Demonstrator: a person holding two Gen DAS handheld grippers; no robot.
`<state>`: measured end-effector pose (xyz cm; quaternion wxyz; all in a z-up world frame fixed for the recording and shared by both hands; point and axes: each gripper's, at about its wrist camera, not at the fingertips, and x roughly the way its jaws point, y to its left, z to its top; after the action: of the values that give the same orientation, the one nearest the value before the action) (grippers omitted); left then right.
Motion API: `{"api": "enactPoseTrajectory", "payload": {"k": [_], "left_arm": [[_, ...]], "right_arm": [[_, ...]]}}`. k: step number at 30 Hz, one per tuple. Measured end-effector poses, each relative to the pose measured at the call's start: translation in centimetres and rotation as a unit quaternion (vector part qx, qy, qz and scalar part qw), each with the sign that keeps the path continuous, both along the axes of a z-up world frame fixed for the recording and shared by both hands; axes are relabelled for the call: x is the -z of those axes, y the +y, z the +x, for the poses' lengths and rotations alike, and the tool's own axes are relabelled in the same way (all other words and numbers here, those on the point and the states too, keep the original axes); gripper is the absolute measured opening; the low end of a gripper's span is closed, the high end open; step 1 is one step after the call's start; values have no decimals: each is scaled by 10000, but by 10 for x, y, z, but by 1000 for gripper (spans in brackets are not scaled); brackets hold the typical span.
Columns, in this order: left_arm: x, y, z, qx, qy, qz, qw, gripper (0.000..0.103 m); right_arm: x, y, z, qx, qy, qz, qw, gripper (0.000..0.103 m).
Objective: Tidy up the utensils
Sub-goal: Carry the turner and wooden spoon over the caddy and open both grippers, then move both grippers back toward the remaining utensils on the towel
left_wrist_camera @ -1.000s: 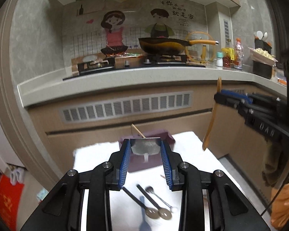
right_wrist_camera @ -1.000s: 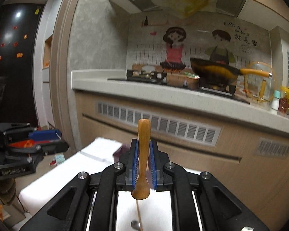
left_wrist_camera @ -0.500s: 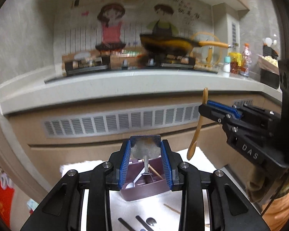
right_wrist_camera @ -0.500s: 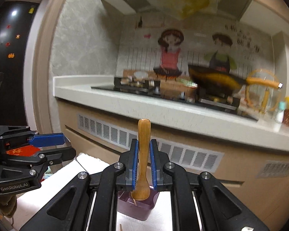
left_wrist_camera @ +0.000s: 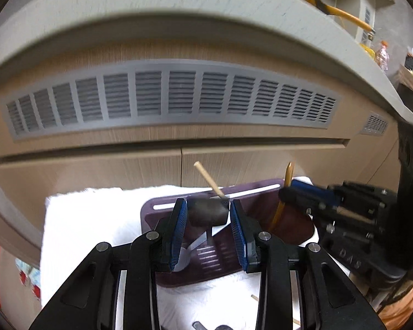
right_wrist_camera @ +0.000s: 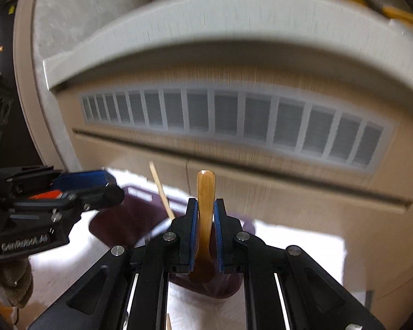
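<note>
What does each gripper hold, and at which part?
Right gripper holds the wooden spoon by its handle. Left gripper holds a metal utensil across its flat wide end.

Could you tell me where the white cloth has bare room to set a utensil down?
The white cloth is bare left of the purple holder, out to its edge, and again right of it, in the right wrist view. Nearer the grippers, loose utensils and chopsticks crowd it.

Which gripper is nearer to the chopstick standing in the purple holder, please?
Left, it seems. The left gripper hovers just before the chopstick, gripping a metal utensil; the right gripper, holding a wooden spoon, is farther right.
</note>
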<state>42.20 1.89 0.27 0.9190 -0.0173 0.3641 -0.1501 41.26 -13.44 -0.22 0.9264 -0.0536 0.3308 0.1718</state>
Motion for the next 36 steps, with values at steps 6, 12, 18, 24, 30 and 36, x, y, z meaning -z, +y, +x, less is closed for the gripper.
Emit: {"api": "enactPoseTrajectory", "payload": {"k": [6,12,18,24,30,36], "left_arm": [[-5,16,-16,-113,-263,-127,9995,58],[-16,47,-55,-606,-462,-102,9970,66],[5,52,-112,-621,-382,62,9973,71],[41,57,-161,-655,-48,136,9977,75],[66,82,-200,-1038,68,84,9945,79],[81,106,-213,-1308,129,-37,9913,82]], "right_arm": [[17,-7,-7,101,35,-132,9999,34],[9,-12,-58,87,-276,-423,9987,34],[24,1,-103,-302,0,-511,9982,34],[57,30,-139,-859,496,-560,9935,34],[92,61,-136,-1109,1008,-755,9858,34],[113,85,-115,-1033,1123,-1141,9817,34]]}}
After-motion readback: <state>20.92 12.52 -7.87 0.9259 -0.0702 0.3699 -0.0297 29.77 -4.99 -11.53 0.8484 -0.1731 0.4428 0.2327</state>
